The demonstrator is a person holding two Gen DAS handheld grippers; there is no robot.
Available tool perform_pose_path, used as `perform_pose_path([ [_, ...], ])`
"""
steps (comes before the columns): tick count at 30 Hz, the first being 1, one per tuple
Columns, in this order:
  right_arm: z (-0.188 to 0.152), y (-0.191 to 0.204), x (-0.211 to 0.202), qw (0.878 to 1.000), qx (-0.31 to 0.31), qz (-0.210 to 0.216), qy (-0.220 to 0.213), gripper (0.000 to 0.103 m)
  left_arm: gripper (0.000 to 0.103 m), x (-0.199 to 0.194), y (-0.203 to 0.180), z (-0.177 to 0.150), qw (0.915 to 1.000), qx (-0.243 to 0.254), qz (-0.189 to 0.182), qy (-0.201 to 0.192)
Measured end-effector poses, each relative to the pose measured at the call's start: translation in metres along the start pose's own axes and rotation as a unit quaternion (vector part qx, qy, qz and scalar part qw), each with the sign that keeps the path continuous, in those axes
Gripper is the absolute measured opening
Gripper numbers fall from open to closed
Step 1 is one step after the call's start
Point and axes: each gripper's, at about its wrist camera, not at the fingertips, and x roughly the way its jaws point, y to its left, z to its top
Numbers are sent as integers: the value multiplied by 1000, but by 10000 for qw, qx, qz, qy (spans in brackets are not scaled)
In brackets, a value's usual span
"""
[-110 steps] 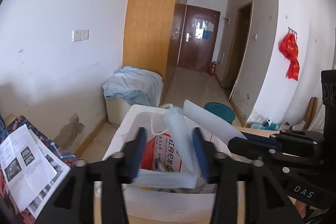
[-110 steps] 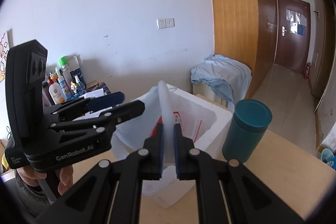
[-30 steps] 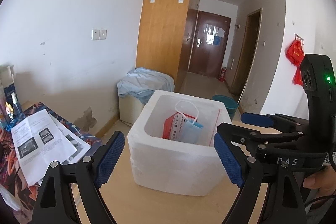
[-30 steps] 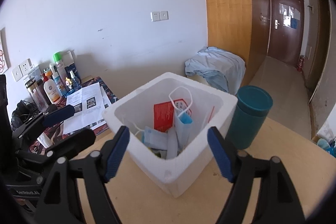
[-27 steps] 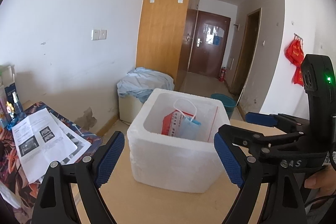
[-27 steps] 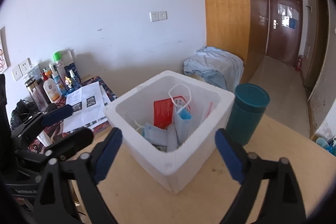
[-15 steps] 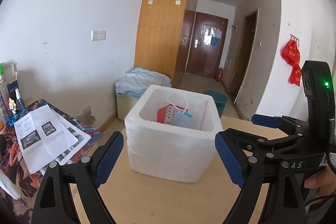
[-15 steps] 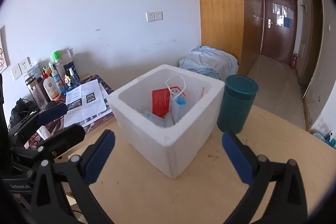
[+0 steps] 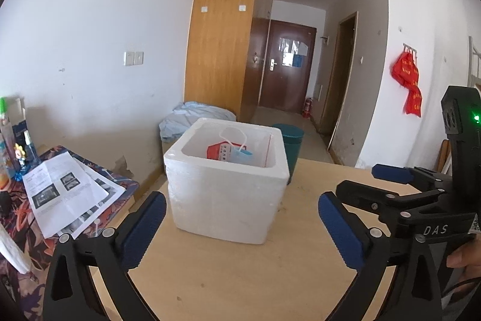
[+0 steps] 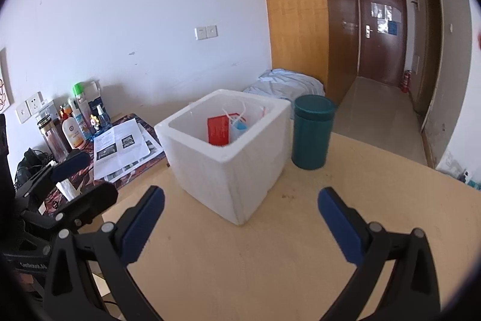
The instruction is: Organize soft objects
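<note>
Both grippers empty, jaws wide apart — left gripper (image 9: 240, 230) has just been opening further, nothing between its jaws; right gripper (image 10: 240, 226) likewise clear. The face masks (image 10: 237, 124) and a red packet (image 10: 218, 130) sit inside the foam box (image 10: 240, 170) on the tabletop (image 10: 300, 245). Risk: a mask loop (image 9: 233, 134) pokes above the rim — a passing jaw could snag it. The light box could slide if bumped, toward the teal canister (image 10: 312, 134) just beside it.

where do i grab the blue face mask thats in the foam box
Probably by its white ear loop, coming straight down from above. The face mask stands upright against the red packet inside the foam box, whose high walls block any side approach; the loop sticks up near the rim, the easiest part to pinch.
</note>
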Motion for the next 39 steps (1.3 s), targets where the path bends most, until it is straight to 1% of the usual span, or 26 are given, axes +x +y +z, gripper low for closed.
perform_pose_path([
  [5, -10, -3, -19, 9999, 79, -106, -96, 103, 103, -6, -9, -9, 10000, 32, -4, 70],
  [13, -28, -5, -41, 9992, 194, -313, -178, 103, 103, -18, -23, -19, 9996, 136, -244, 89],
  [18, -41, -6, -47, 9983, 307, -463, -160, 103, 103, -21, -31, -28, 9991, 148, -381, 143],
  [20, -50, -8, -50, 9980, 379, -491, -138, 103, 103, -22, -34, -33, 9987, 139, -460, 161],
  [24, -69, -12, -56, 9958, 559, -720, -132, 103, 103, -22, -43, -46, 9977, 216, -588, 254],
  [26, -81, -17, -61, 9938, 696, -856, -140, 103, 103, -20, -50, -54, 9969, 270, -660, 340],
  [30, -102, -24, -75, 9882, 952, -1178, -240, 103, 103, -20, -65, -69, 9952, 433, -817, 328],
  [32, -117, -28, -86, 9821, 1182, -1417, -389, 103, 103, -20, -76, -78, 9930, 530, -1009, 323],
  [35, -132, -32, -101, 9744, 1370, -1698, -549, 103, 103, -22, -89, -89, 9908, 610, -1177, 275],
  [39, -145, -36, -116, 9666, 1547, -1936, -649, 103, 103, -25, -101, -99, 9880, 701, -1363, 170],
])
